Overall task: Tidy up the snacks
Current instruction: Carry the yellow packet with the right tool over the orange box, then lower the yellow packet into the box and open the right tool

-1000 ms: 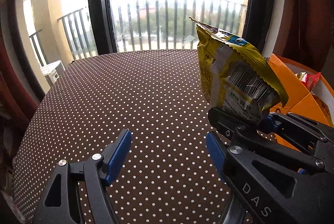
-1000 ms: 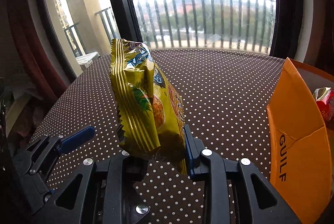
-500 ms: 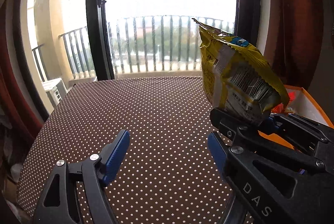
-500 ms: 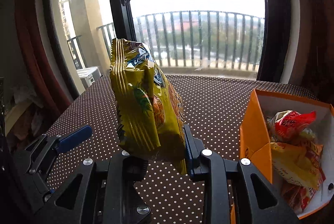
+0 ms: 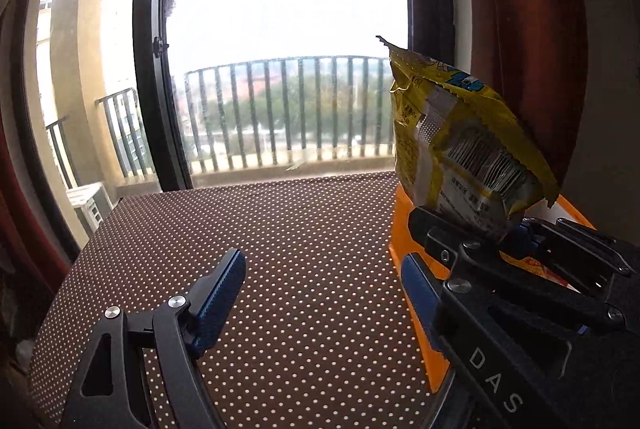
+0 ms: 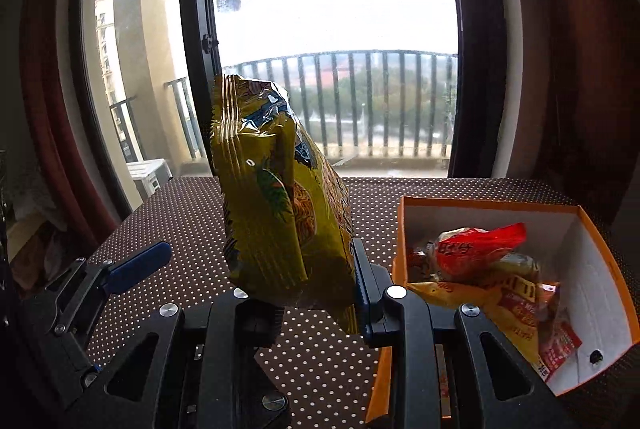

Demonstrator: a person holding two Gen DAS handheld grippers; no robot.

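Snack bag (image 6: 280, 205), yellow: your right hand-held gripper (image 6: 304, 305) clamped on bottom edge only, bag upright above table (image 6: 372, 197), left of orange box (image 6: 600, 269). Left hand-held gripper (image 5: 320, 289) wide open, empty, over table. Risks: thin low pinch, slick film, top-heavy, so fast swing could slip or flop bag; box nearly full of snack packs (image 6: 488, 269), so bag may perch on pile or snag near wall. Versus 1 s ago: box interior now in view, cameras pitched up, grip unchanged.

i'm looking at a home: a polka-dot covered desk (image 5: 304, 269) by a balcony door (image 6: 336, 49), red curtains (image 5: 532, 49), railing (image 6: 360, 101) outside.
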